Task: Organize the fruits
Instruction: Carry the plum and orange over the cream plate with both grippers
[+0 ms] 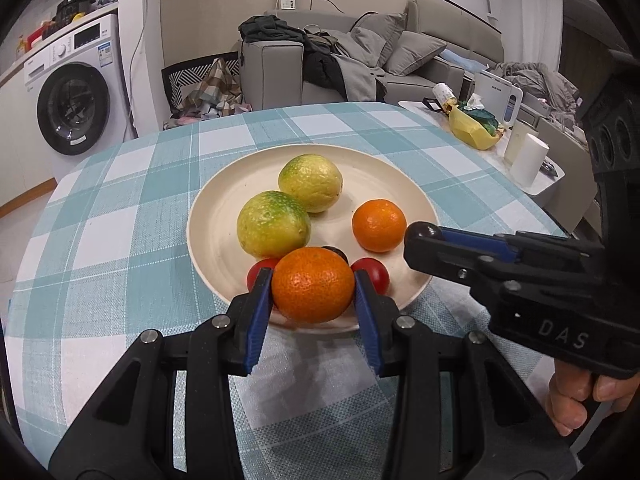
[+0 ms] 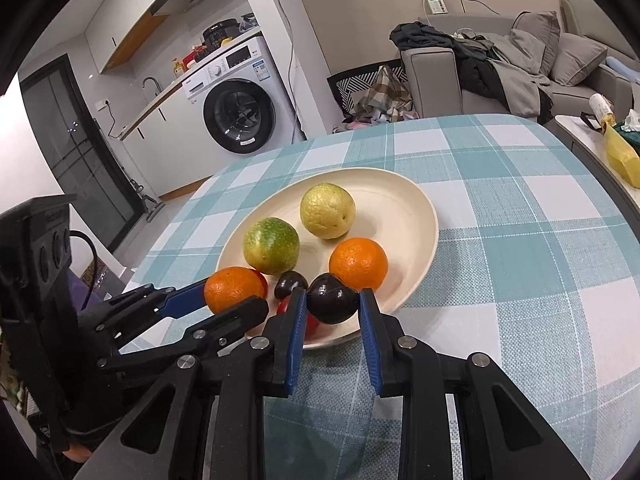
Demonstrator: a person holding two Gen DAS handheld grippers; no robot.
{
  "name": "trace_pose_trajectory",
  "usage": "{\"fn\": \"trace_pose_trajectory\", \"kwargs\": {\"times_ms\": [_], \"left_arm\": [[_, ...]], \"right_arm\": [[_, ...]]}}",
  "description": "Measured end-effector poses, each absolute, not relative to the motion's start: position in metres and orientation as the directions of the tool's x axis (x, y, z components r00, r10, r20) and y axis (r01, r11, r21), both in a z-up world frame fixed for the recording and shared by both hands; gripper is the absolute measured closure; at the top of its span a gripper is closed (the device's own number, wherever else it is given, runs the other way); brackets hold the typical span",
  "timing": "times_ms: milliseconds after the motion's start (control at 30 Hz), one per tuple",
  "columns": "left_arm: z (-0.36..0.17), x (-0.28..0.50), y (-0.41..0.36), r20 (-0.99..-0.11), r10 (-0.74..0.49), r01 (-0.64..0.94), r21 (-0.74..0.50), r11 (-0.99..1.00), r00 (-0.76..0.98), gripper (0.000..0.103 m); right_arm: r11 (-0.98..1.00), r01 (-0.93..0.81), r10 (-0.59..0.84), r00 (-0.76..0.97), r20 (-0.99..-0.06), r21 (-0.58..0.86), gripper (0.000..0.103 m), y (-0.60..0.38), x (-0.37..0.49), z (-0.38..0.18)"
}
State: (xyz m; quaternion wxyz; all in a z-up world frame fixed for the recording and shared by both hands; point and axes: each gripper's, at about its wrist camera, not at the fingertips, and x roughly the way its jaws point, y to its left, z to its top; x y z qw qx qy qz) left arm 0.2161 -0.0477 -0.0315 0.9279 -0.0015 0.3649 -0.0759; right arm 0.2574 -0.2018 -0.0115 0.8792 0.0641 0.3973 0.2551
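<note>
— What's in your jaws?
— My left gripper (image 1: 313,286) clamps an orange (image 1: 313,284) over the plate's (image 1: 208,220) near rim. My right gripper (image 2: 333,304) pinches a dark plum (image 2: 332,299) there too, above the checked surface (image 1: 120,220).

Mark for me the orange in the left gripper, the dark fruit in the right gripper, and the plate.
orange (image 1: 313,284), left wrist view, middle of its peel.
dark fruit (image 2: 332,299), right wrist view, centre of its glossy skin.
plate (image 2: 416,216), right wrist view, bare inner wall near the far right rim.
</note>
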Motion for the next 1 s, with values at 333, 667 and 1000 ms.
{"fn": "trace_pose_trajectory", "kwargs": {"times_ms": [333, 667, 1000], "left_arm": [[-0.033, 0.215, -0.052, -0.676, -0.143, 0.155, -0.043, 0.987, 0.723, 0.066], [-0.034, 0.217, -0.048, -0.673, -0.139, 0.142, -0.050, 0.989, 0.727, 0.066], [-0.033, 0.218, -0.042, -0.670, -0.135, 0.126, -0.062, 0.990, 0.730, 0.066]], "right_arm": [[0.865, -0.396, 0.493, 0.550, -0.675, 0.309, 0.076, -0.199, 0.264, -0.015], [0.866, -0.400, 0.488, 0.550, -0.678, 0.300, 0.076, -0.197, 0.267, -0.017], [0.876, -0.412, 0.463, 0.567, -0.681, 0.253, 0.069, -0.195, 0.262, -0.013]]}}
